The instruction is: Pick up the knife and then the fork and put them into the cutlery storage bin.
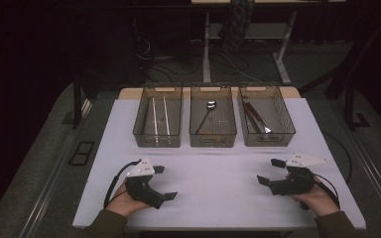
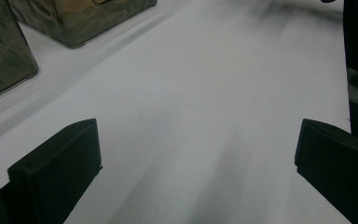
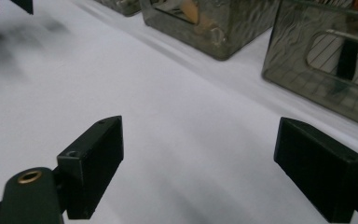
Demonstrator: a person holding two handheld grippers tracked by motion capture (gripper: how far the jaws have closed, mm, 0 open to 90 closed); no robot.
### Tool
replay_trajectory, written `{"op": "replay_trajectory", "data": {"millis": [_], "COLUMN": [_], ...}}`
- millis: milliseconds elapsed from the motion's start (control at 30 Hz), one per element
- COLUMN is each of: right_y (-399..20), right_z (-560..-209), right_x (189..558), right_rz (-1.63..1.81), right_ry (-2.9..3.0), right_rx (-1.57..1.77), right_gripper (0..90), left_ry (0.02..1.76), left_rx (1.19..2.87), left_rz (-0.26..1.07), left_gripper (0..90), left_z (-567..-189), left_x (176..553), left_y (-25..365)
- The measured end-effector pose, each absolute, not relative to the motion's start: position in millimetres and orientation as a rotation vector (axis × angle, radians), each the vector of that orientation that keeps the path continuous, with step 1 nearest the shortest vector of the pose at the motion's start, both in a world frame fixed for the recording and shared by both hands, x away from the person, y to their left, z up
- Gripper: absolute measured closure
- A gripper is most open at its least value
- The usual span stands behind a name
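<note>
Hand-held gripper in my left (image 1: pixel 164 182) and the right one (image 1: pixel 271 171) both sit wide open, holding nothing, low on the white desk (image 1: pixel 213 173). Three clear bins (image 1: pixel 213 124) line its far edge, well apart from both; dark room, cables on the floor (image 1: pixel 228 62) behind.

Left gripper (image 1: pixel 164 182) jaws wide apart, right gripper (image 1: pixel 271 171) likewise, both hand-held low

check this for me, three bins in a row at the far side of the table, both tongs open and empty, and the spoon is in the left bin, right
Not quite. The spoon lies in the middle bin, as the high view shows; the left bin holds two thin pale sticks. The rest holds: three bins stand in a row at the far side of the table, and the left tongs and right tongs are open and empty.
</note>
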State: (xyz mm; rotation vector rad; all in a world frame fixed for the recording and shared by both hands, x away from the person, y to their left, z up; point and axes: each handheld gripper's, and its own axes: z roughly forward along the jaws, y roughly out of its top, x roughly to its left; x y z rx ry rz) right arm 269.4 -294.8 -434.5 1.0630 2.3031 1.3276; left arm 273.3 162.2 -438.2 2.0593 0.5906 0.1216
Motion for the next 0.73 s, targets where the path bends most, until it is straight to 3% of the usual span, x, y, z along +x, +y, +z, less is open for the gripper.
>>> {"op": "replay_trajectory", "data": {"millis": [733], "right_y": [-290.6], "right_z": [-447.1], "right_x": [261.9], "right_rz": [1.28], "right_ry": [2.351], "right_rx": [1.035], "right_gripper": [15.1], "left_ry": [0.586], "left_rx": [2.062], "left_rz": [0.122], "left_gripper": [0.0], "left_z": [-437.9], "left_x": [273.6], "left_y": [162.0]}}
